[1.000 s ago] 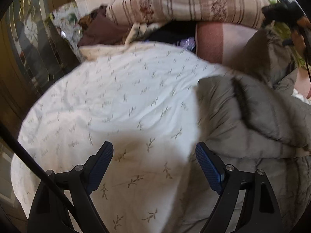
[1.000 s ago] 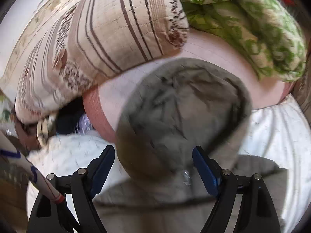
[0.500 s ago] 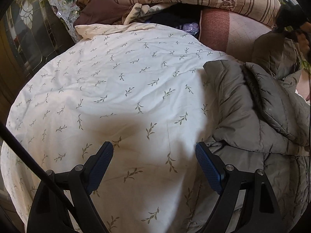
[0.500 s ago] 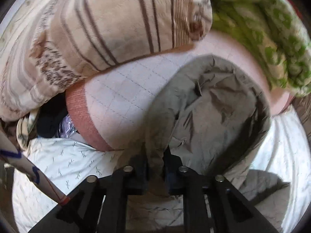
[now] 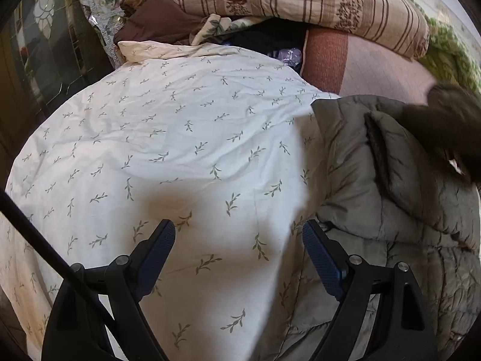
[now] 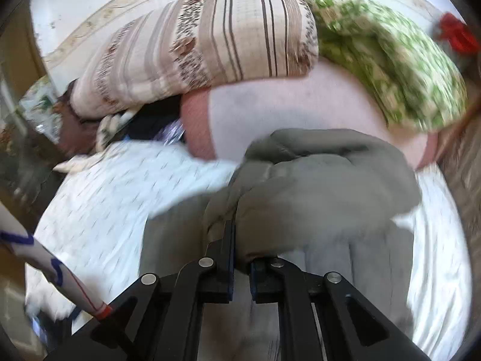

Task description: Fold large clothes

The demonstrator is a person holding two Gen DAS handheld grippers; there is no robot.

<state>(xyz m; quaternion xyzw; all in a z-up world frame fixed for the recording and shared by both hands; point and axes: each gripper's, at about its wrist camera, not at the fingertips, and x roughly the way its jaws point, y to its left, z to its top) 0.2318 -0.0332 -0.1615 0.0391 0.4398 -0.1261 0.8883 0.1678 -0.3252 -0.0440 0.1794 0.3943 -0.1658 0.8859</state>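
A grey-green quilted jacket (image 5: 375,186) lies on the right side of a white bedspread (image 5: 180,150) printed with small leaf sprigs. My left gripper (image 5: 239,252) hovers open over the bedspread, just left of the jacket's edge, with nothing between its fingers. In the right wrist view my right gripper (image 6: 239,249) is shut on a bunched fold of the jacket's hood (image 6: 315,180), which bulges over its fingers. The picture there is blurred by motion. A dark blur of that lifted hood (image 5: 445,120) shows at the right edge of the left wrist view.
At the head of the bed lie a striped beige quilt roll (image 5: 300,3), a pink blanket (image 5: 375,72) and a green patterned quilt (image 6: 390,60). Brown and dark clothes (image 5: 156,18) are heaped at the back left. A dark glass-fronted cabinet (image 5: 45,60) stands left.
My right gripper went from open around the hood to shut on it, then carried it leftward over the jacket. The left gripper stayed open and nearly still.
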